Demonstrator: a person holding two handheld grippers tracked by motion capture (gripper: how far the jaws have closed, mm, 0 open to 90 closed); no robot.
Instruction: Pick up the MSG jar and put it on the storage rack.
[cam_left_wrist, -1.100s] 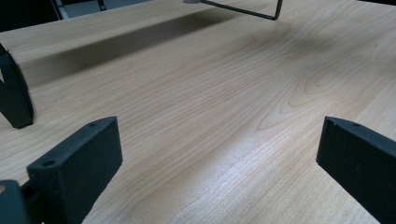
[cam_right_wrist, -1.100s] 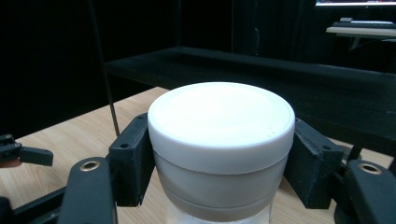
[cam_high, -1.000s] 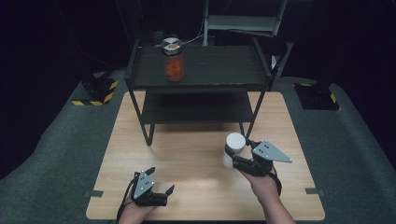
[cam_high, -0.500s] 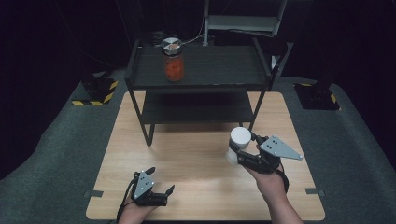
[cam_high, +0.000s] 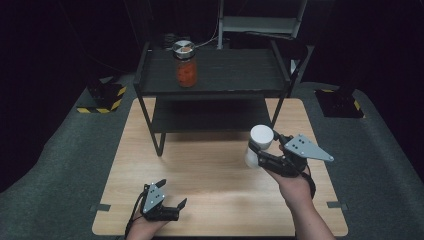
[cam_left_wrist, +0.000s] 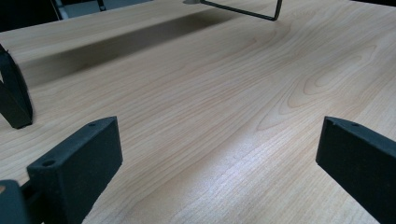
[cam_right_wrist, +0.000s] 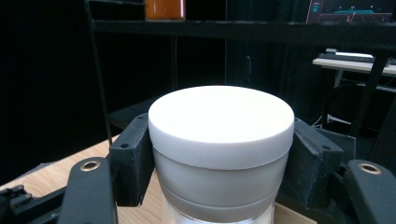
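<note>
A white round jar with a white lid (cam_high: 259, 144) (cam_right_wrist: 219, 144) is held above the wooden table (cam_high: 210, 165), in front of the black shelf rack (cam_high: 215, 75). My right gripper (cam_high: 272, 155) is shut on it; in the right gripper view both black jaws press the jar's sides just below the lid. My left gripper (cam_high: 172, 192) rests low near the table's front edge, open, with nothing between its fingers (cam_left_wrist: 77, 161). A glass jar with orange contents and a metal lid (cam_high: 185, 64) stands on the rack's top shelf, at its left part.
The rack has a lower shelf (cam_high: 210, 115) and thin black legs (cam_high: 155, 130) standing on the table's far half. One leg foot (cam_left_wrist: 14, 100) is near the left gripper. Dark floor surrounds the table; yellow-black striped blocks (cam_high: 100, 102) lie at the left.
My right gripper has carried the white jar up and toward the rack, a little to the right. The left gripper has stayed put.
</note>
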